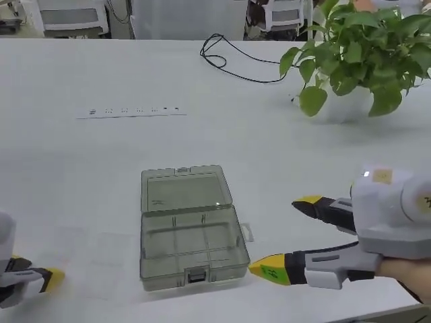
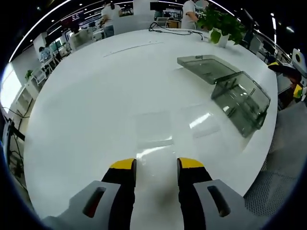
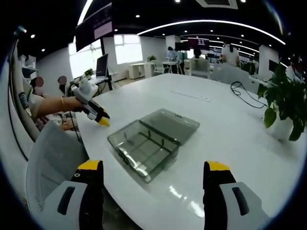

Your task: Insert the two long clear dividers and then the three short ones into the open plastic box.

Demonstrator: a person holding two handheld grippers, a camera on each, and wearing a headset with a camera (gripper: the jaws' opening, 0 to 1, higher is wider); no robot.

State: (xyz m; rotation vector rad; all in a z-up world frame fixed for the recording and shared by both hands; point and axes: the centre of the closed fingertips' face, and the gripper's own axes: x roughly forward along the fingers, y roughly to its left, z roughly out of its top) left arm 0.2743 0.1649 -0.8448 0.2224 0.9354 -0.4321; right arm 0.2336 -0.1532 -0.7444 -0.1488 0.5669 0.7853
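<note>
The right gripper [image 1: 288, 235] comes in level from the right edge of the head view, a hand around its grey body. Its two black, yellow-tipped jaws are spread wide with nothing between them, and they point at the right side of the smoky translucent plastic box [image 1: 161, 274]. The left gripper [image 2: 156, 165] is held low over the near left part of the white table [image 1: 81, 175], jaws parted by a moderate gap and empty (in the right gripper view a bare forearm carries it beyond the box). The box is rectangular with rounded corners and a small latch on its front wall. It stands open mid-table, its lid [image 1: 185, 190] folded back flat on the glossy surface. Thin lines cross its inside; whether they are dividers I cannot tell. Two clear flat plastic pieces [image 2: 153, 129], visible mostly by their glare, lie on the table between the left jaws and the box. A leafy potted green plant [image 1: 363, 47] and a looped black cable [image 1: 229, 60] sit at the far side.
</note>
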